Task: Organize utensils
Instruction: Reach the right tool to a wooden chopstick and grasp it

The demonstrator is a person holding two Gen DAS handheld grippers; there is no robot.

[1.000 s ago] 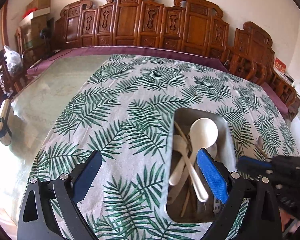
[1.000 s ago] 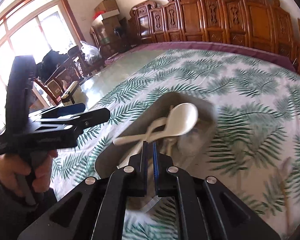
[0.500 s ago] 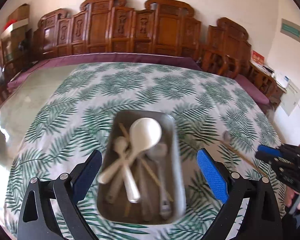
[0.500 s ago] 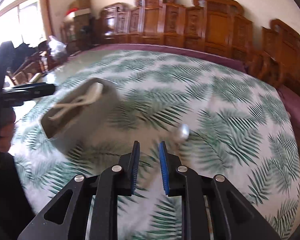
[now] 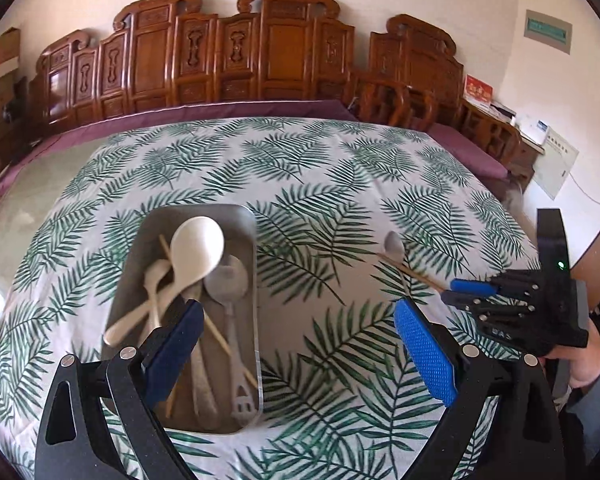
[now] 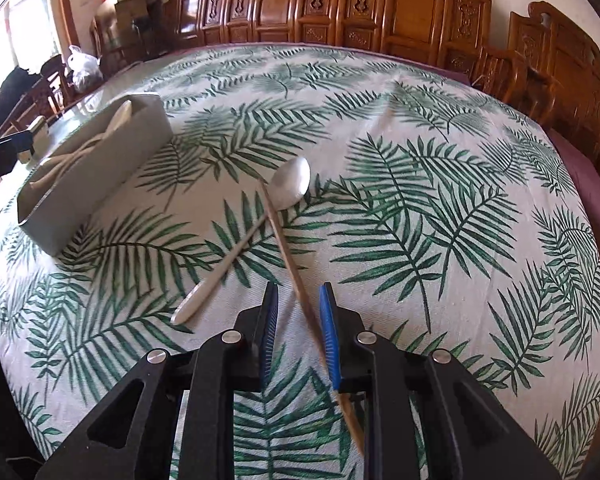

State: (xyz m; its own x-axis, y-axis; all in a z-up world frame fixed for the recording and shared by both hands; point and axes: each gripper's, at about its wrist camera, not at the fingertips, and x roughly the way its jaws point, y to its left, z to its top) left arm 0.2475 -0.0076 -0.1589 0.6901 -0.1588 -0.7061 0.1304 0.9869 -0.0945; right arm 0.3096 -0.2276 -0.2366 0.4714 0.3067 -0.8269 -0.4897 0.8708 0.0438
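A grey metal tray [image 5: 244,216] [image 6: 112,160] on the leaf-print cloth holds a big white spoon [image 5: 198,246], smaller spoons, chopsticks and a fork-ended utensil. My left gripper [image 5: 296,344] is open, above the tray's right part, holding nothing. A metal spoon [image 6: 260,216] [image 5: 394,244] and a wooden chopstick [image 6: 288,252] [image 5: 412,272] lie crossed on the cloth right of the tray. My right gripper [image 6: 298,328] [image 5: 468,292] is partly open, its jaws on either side of the chopstick's near half, apart from it.
The cloth [image 5: 300,168] covers a table with a purple-edged far side. Carved wooden chairs [image 5: 260,48] line the wall behind. Boxes and bags [image 6: 84,68] stand far left near a window. A small object [image 6: 34,136] lies beyond the tray.
My right gripper left the tray, swung right, opened slightly and came down around the chopstick. My left gripper turned to the right, so the tray moved left in its view.
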